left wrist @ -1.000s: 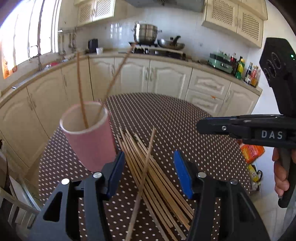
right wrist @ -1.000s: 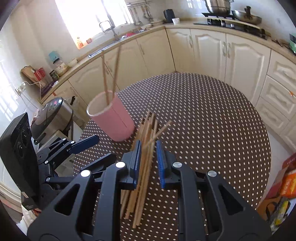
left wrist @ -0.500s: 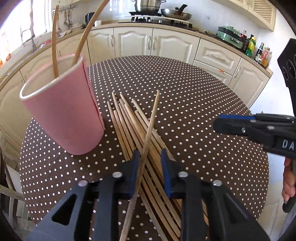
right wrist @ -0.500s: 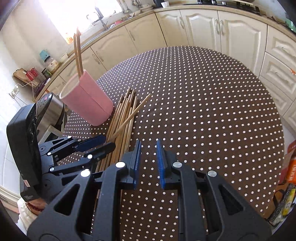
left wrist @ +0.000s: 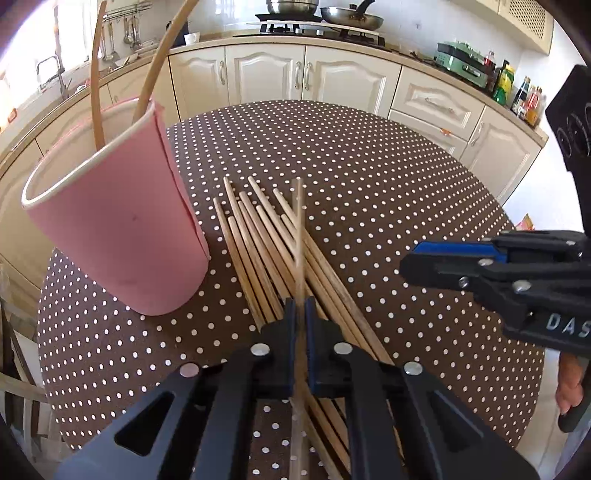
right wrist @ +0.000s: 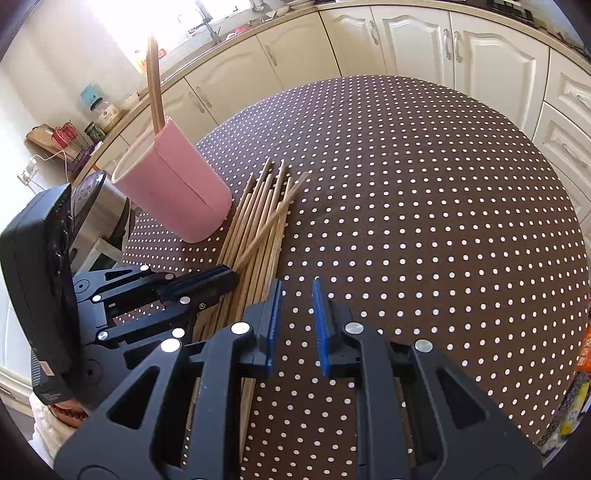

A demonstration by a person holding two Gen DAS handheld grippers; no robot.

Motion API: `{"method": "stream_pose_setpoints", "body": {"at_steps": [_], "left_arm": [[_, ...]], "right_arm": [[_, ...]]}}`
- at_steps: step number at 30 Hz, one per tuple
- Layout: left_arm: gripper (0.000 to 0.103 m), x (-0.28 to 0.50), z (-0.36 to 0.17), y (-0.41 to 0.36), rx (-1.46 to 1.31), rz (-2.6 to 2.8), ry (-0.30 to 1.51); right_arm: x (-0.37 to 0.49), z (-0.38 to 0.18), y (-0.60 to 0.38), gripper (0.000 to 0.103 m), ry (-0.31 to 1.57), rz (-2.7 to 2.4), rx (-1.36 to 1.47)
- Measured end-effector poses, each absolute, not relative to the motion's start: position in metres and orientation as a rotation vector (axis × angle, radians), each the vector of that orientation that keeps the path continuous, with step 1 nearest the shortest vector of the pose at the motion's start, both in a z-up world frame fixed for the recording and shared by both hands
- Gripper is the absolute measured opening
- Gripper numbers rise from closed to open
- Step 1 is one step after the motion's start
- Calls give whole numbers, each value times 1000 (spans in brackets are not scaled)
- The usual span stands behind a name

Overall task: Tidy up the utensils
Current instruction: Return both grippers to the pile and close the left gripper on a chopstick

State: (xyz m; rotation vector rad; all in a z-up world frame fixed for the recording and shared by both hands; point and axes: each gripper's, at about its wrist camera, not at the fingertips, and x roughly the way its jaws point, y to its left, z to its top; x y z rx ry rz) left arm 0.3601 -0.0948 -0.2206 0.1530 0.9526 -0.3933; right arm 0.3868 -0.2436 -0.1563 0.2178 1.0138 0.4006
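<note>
A pink cup (left wrist: 122,229) (right wrist: 181,195) stands at the left of the dotted table with two chopsticks (left wrist: 96,92) (right wrist: 154,85) upright in it. Beside it lies a pile of wooden chopsticks (left wrist: 258,251) (right wrist: 258,225). One chopstick (left wrist: 298,229) (right wrist: 273,218) lies slanted across the pile, and my left gripper (left wrist: 300,308) (right wrist: 231,278) is shut on it near its lower half. My right gripper (right wrist: 296,286) (left wrist: 410,258) hovers just right of the pile, its jaws a little apart with only tablecloth between them.
The round table (left wrist: 369,166) (right wrist: 406,184) wears a brown cloth with white dots. Cream cabinets ring it, with a stove and pots (left wrist: 317,9) behind. A rice cooker (right wrist: 99,206) sits off the table's left edge. A person's hand (left wrist: 569,384) holds the right gripper's handle.
My left gripper came down over the pile and closed its wide-open jaws on the slanted chopstick. My right gripper sank lower beside the pile with its jaws unchanged.
</note>
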Motion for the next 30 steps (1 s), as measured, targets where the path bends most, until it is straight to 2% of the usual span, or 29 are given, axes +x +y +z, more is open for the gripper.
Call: {"method": "stream_pose_setpoints", "body": {"at_steps": [11,21,30], "left_arm": [[6,332,-200,-66,87,-395,914],[6,318,-217,-23,62,-342,992],[6,324,-229,-13,73,-347,1044]], "right_arm": [[400,-165,-206,18,1112,407,93],[410,-169,-181,18,1170,341,-11],[430,-173,-154,17,1317,321,-149]]}}
